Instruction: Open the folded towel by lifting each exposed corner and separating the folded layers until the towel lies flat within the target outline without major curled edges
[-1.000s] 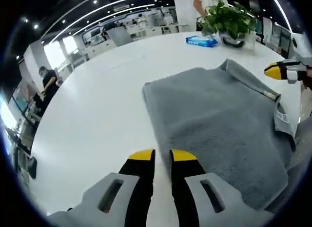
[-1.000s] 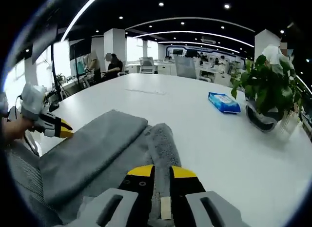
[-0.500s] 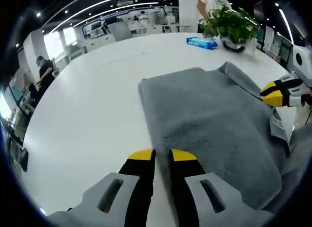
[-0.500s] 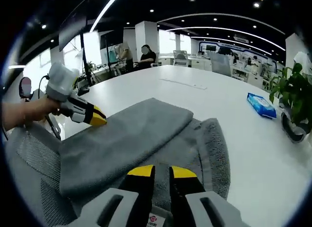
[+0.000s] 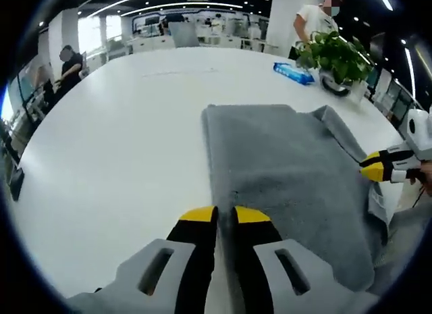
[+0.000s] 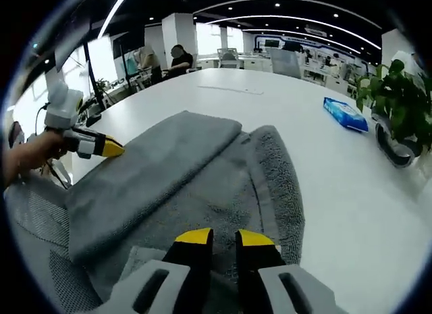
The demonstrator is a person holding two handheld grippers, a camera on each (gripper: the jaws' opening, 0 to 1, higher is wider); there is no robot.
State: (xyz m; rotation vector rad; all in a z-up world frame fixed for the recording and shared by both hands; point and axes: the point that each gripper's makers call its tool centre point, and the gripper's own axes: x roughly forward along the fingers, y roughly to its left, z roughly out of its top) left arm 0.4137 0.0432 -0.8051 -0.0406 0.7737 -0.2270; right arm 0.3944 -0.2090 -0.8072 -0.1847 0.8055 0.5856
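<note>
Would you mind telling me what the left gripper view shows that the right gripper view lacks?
Left view alone: the right gripper at the folded grey terry towel's far edge. Right view alone: the left gripper, a hand holding it, and grey mesh. Shared: the towel, round white table, blue packet, potted plant.

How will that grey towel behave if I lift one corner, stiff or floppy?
Probably floppy: the grey towel lies in soft folded layers, its edges following the white table. Its plush pile suggests the layers may cling, so the lower one could drag along. It looks thick, so a lifted corner would likely sag from the gripper.
</note>
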